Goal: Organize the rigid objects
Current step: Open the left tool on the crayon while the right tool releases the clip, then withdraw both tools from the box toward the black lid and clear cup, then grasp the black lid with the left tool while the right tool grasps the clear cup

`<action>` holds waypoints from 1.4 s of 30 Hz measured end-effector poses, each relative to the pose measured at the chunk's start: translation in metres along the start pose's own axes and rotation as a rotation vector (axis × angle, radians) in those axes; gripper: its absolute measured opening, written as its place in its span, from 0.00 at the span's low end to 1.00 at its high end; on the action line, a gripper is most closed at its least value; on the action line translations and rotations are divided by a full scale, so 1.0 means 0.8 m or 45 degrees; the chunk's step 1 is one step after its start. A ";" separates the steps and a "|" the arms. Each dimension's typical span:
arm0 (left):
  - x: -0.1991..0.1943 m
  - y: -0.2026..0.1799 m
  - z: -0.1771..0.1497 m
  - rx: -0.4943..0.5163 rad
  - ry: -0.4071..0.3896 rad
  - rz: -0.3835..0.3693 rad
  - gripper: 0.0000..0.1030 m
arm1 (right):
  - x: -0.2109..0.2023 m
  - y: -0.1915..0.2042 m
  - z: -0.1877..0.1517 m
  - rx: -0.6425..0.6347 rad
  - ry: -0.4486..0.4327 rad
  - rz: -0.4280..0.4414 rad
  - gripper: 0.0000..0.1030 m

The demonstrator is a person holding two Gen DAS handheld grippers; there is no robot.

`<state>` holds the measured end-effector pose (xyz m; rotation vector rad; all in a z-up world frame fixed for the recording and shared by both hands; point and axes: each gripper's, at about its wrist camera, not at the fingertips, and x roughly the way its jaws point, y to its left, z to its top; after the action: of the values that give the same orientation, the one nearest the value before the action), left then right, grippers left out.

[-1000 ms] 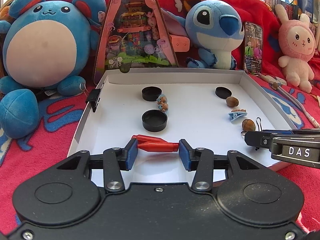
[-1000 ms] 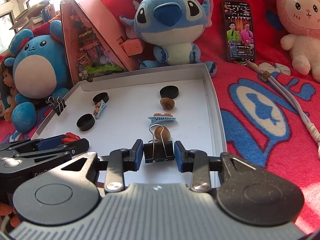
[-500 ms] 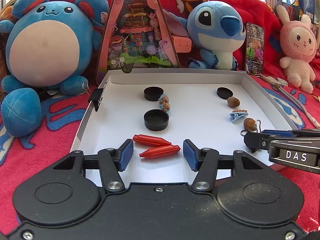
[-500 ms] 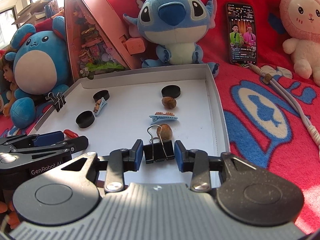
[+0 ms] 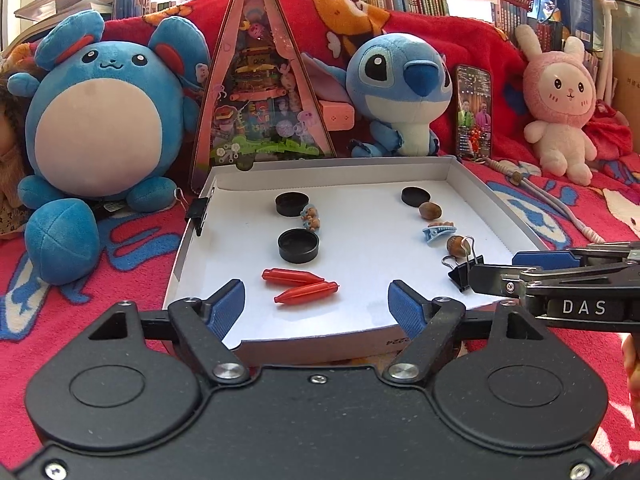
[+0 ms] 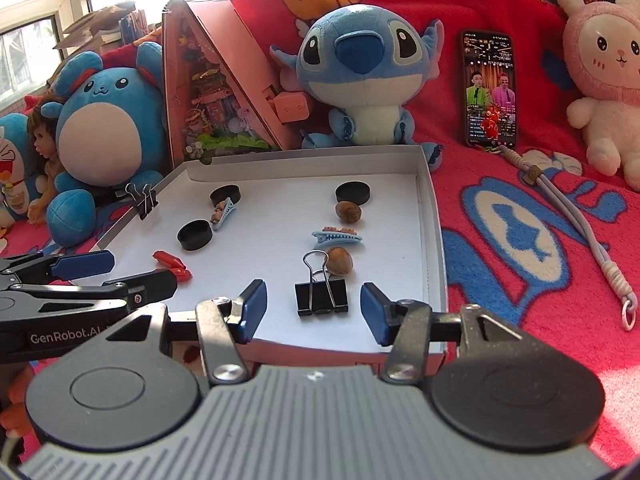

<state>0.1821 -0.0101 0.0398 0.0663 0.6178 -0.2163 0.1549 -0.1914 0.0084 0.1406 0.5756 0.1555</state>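
Binder clip [image 6: 321, 297] upright on the white tray [image 6: 436, 248] floor at the near right, wire loops leaning back against a nut [image 6: 340, 261], dead ahead of the right claw [image 6: 312, 310] and between its blue pads but touching neither; long edge crosswise, parallel to the gap. Right claw apart, jaws just been opening, clip released. Beyond it, in a rough line toward the far wall: nut, blue hair clip [image 6: 337, 237], second nut [image 6: 348, 212], black cap [image 6: 353, 193]. Across the tray, two red capsules [image 5: 301, 285] flat near the front edge, nearly side by side, long axes crosswise with a slight slant, straight ahead of the left claw [image 5: 316, 304] and a little beyond its tips. Left claw likewise apart, jaws just been opening, nothing clamped. Behind the capsules, two more black caps [image 5: 299, 245] and a second hair clip [image 5: 310, 218]; another binder clip [image 5: 199, 213] pinched on the tray's left wall. Probably both placements finished, each column set down by the nearer claw. For any further pick on the right column, right claw plainly nearer; for the left column, left claw. Plush toys, phone [image 6: 489, 90] and red blanket [image 6: 520, 240] around, outside the tray.
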 end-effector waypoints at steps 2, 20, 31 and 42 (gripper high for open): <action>-0.012 -0.002 -0.004 0.019 -0.009 -0.011 0.77 | -0.009 0.000 -0.003 -0.015 -0.011 0.014 0.68; -0.089 -0.022 -0.075 0.197 0.010 -0.135 0.78 | -0.095 0.020 -0.061 -0.305 -0.046 0.135 0.79; -0.101 -0.026 -0.096 0.256 0.035 -0.164 0.78 | -0.112 0.029 -0.096 -0.398 0.036 0.293 0.81; -0.101 -0.023 -0.096 0.238 0.050 -0.178 0.78 | -0.106 0.058 -0.112 -0.485 0.070 0.365 0.71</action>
<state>0.0705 -0.0033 0.0245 0.2080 0.6407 -0.4088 0.0305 -0.1534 -0.0130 -0.1527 0.5689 0.5449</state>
